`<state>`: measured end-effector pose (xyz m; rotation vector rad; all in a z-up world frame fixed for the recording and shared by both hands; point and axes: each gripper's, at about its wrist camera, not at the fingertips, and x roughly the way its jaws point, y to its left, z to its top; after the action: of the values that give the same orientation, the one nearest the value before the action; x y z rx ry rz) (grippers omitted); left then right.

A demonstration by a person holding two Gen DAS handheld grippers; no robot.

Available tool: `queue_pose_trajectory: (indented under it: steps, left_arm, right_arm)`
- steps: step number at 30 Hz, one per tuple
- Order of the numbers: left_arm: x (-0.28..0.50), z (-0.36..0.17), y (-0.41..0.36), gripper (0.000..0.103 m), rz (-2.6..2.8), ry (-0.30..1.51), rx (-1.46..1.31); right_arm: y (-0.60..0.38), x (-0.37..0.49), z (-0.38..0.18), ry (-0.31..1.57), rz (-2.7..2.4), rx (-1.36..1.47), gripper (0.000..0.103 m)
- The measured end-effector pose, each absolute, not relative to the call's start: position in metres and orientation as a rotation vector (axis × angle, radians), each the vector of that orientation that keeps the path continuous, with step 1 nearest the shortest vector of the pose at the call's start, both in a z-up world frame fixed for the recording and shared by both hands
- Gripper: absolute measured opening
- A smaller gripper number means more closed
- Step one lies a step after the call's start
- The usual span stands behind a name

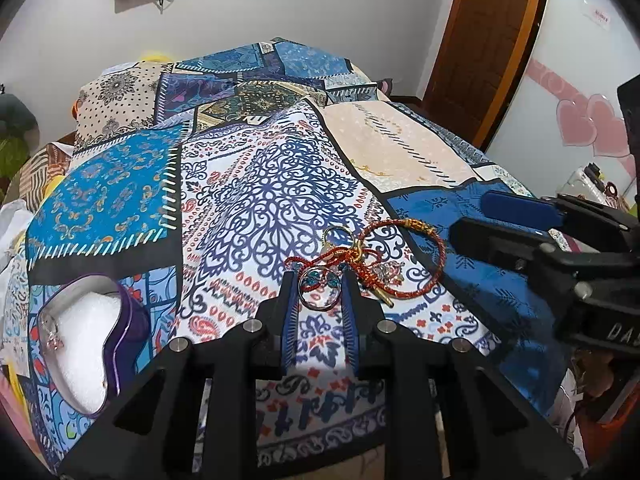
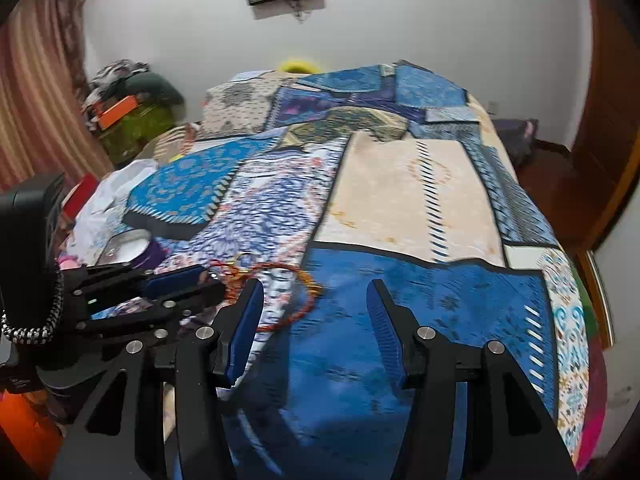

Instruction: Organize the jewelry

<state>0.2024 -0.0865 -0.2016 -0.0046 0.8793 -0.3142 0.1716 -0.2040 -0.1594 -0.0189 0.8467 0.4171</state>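
Observation:
A pile of jewelry lies on the patterned bedspread: a silver ring with blue stones [image 1: 318,289], a gold ring [image 1: 338,236], and a red cord bracelet [image 1: 416,256] tangled with small gold pieces. My left gripper [image 1: 319,280] has its fingers on either side of the silver ring, nearly closed on it. A purple heart-shaped box [image 1: 86,340] with white foam lies open at lower left, a small pink trinket on its edge. My right gripper [image 2: 316,292] is open and empty over the blue patch, just right of the bracelet [image 2: 288,292].
The bed [image 1: 404,148] is covered in a blue, white and cream patchwork cloth. The right gripper shows in the left wrist view [image 1: 520,220]. A wooden door [image 1: 488,40] stands at the right. Clutter and a green bag [image 2: 132,128] lie left of the bed.

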Motion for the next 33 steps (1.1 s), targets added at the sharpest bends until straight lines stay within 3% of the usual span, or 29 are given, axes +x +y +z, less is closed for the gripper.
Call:
queue_pose_trajectory:
  steps: [4, 6, 9, 28, 33]
  left_arm:
    - [0.196, -0.198, -0.079, 0.021, -0.309, 0.869, -0.013]
    - [0.194, -0.196, -0.075, 0.021, -0.309, 0.864, -0.019]
    - [0.192, -0.194, -0.069, 0.021, -0.31, 0.859, -0.027]
    - [0.186, -0.208, -0.061, 0.022, -0.343, 0.903, -0.052]
    - [0.185, -0.209, -0.062, 0.022, -0.337, 0.892, -0.054]
  right_arm:
    - [-0.187, 0.173, -0.162, 0.84, 0.45, -0.063, 0.047]
    - [-0.181, 0.175, -0.165, 0.848, 0.463, -0.078, 0.034]
    - [-0.175, 0.18, -0.171, 0.879, 0.483, -0.078, 0.022]
    - [-0.153, 0.181, -0.188, 0.946, 0.533, -0.143, 0.02]
    - [-0.156, 0.184, -0.189, 0.951, 0.545, -0.103, 0.011]
